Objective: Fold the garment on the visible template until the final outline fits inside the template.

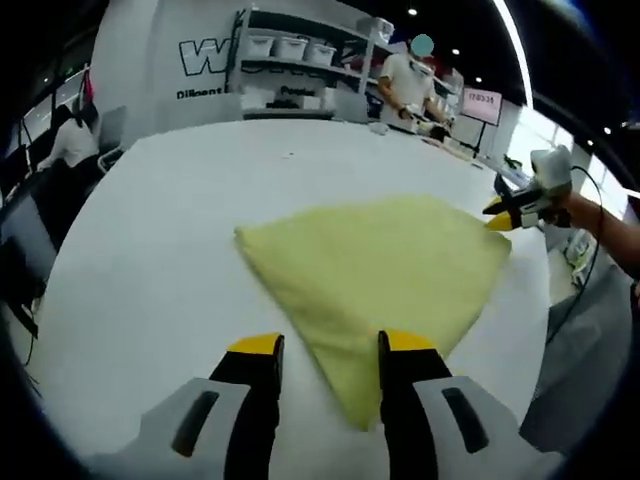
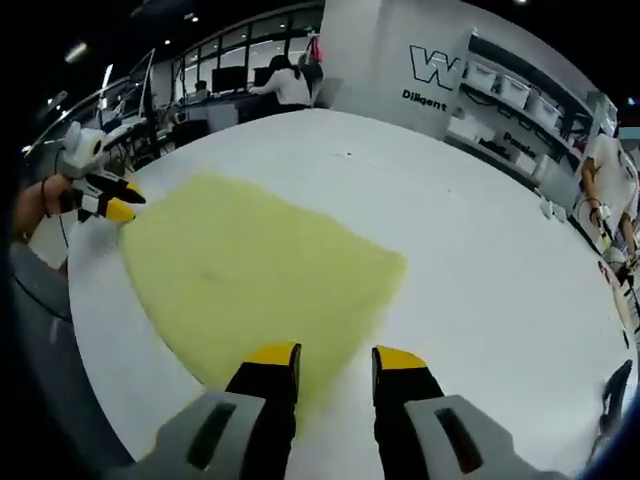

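A pale yellow garment [image 1: 380, 275] lies folded flat on the white table [image 1: 150, 250], in a rough triangle with one corner pointing at me. My left gripper [image 1: 330, 345] hovers open over that near corner, the cloth lying beneath the gap between its jaws. At the garment's right corner is my right gripper [image 1: 505, 215], held by a hand. In the right gripper view the garment [image 2: 250, 270] spreads out ahead, and my right gripper [image 2: 335, 352] stands open over its near edge. The left gripper [image 2: 112, 207] sits at the cloth's far left corner.
The table's far half [image 2: 470, 240] is bare white. Its edge [image 2: 95, 330] runs close on the left in the right gripper view. Shelves with white bins [image 1: 290, 50] stand behind, a person [image 1: 405, 85] stands at a counter, and another person [image 1: 65, 140] sits at left.
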